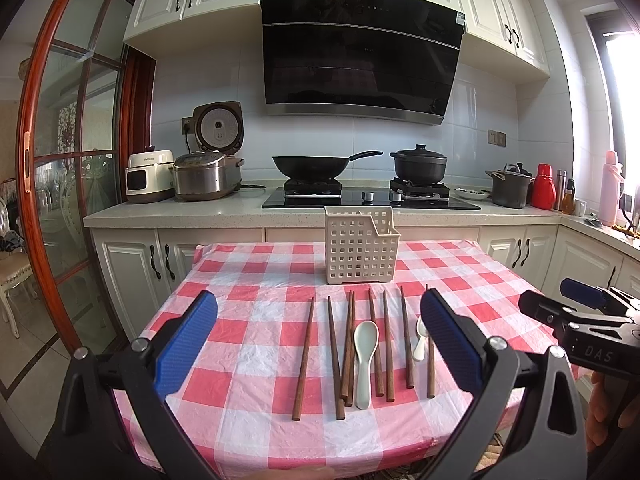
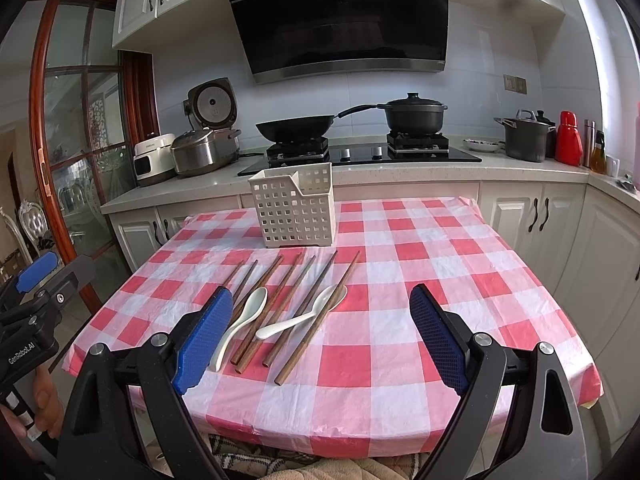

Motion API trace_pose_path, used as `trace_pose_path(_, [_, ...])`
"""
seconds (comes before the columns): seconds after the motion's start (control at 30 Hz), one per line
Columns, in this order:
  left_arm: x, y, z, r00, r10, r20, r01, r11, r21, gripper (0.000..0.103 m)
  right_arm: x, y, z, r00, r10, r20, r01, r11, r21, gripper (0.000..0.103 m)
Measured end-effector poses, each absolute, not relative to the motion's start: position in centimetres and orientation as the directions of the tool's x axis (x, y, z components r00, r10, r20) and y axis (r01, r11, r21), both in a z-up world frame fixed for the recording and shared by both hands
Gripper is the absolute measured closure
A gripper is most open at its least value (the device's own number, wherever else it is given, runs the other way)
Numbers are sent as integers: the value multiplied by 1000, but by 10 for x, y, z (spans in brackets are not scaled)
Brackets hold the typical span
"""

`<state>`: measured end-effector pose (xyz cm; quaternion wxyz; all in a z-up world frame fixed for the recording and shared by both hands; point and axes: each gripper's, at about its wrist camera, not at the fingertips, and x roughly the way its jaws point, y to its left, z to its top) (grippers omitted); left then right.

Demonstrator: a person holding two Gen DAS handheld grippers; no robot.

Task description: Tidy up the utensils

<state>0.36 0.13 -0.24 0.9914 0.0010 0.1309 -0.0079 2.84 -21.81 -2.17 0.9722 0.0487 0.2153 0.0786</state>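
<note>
on checked cloth [image 1: 256, 312], brown chopsticks [image 1: 304, 360], white spoons [image 1: 365, 360]

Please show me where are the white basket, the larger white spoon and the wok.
white basket [image 1: 360, 254]: left wrist view, on its perforated front wall.
larger white spoon [image 1: 365, 338]: left wrist view, on its bowl.
wok [image 2: 295, 127]: right wrist view, on its dark outer side.
</note>
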Motion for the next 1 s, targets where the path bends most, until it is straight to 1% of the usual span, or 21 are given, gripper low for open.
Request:
trace_pose_path(0.37, [3,3,-4,964,-25,-266,23,1000,-11,5,28,-217,-26,896,165,-413,-123,984,128,18])
trace_pose_path(0.6, [11,5,-8,954,-40,-296,35,999,-24,5,32,-219,-26,894,159,-420,-115,985,128,18])
trace_pose_path(0.87, [34,12,-25,911,-26,-411,7,999,-50,5,44,-225,-33,871,188,-454,-120,977,174,18])
trace_pose_path(1.0, [43,16,-33,899,-30,-438,2,998,-65,5,51,-225,-39,858,189,-478,-115,977,180,18])
